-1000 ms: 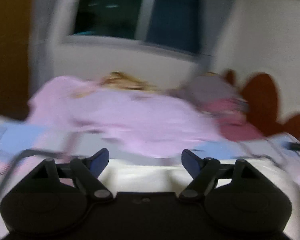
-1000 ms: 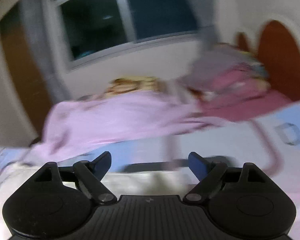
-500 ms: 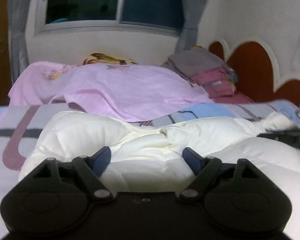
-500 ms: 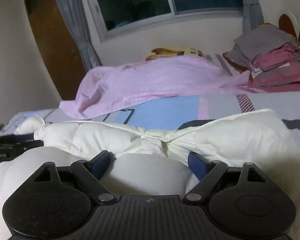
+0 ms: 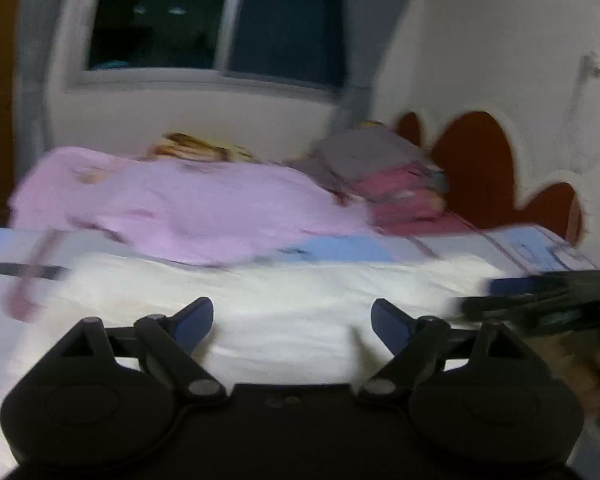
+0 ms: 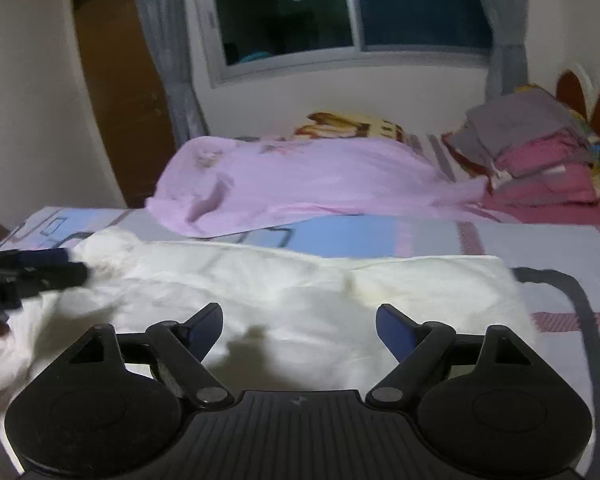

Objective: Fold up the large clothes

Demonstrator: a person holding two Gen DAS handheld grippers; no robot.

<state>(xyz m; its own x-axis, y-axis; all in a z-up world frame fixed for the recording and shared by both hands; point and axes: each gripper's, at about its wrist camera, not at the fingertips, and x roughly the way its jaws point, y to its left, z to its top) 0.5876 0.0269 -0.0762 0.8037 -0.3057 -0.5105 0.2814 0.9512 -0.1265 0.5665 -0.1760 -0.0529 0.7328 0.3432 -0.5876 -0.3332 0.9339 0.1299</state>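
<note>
A cream-white padded garment [image 5: 276,300] lies flat across the near part of the bed; it also shows in the right wrist view [image 6: 300,292]. My left gripper [image 5: 292,320] is open and empty just above its near part. My right gripper [image 6: 299,322] is open and empty above the same garment. The right gripper shows at the right edge of the left wrist view [image 5: 540,292]. The left gripper shows at the left edge of the right wrist view [image 6: 24,272], at the garment's furry end. The left wrist view is blurred.
A pink sheet [image 6: 292,184] lies spread behind the garment. A stack of folded grey and pink clothes [image 6: 540,152] sits at the back right by the red headboard [image 5: 480,176]. The striped bedsheet [image 6: 560,248] covers the bed. A window and a brown door [image 6: 120,80] stand behind.
The garment was bunched and puffy half a second ago and now lies lower and flatter. Both grippers have lifted back a little and stay open.
</note>
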